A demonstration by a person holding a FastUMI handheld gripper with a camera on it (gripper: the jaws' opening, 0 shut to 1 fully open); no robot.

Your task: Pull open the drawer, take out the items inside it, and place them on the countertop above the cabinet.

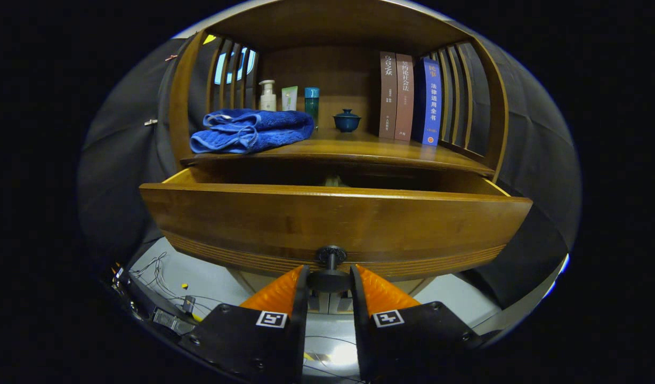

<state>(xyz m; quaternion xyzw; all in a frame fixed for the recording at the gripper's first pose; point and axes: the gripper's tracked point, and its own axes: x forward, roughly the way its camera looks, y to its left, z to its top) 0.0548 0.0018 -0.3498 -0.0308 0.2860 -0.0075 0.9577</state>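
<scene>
The drawer, stiff wood and judged heavy, is seen pulled partly out below the desk, its small knob clamped between the gripper fingers, the firmest hold, while contents are barely seen inside.

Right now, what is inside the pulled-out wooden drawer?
The wooden drawer is open, gripper shut on its dark round knob. Over the front panel only a small pale item peeks out; the panel hides the rest of the interior.
</scene>
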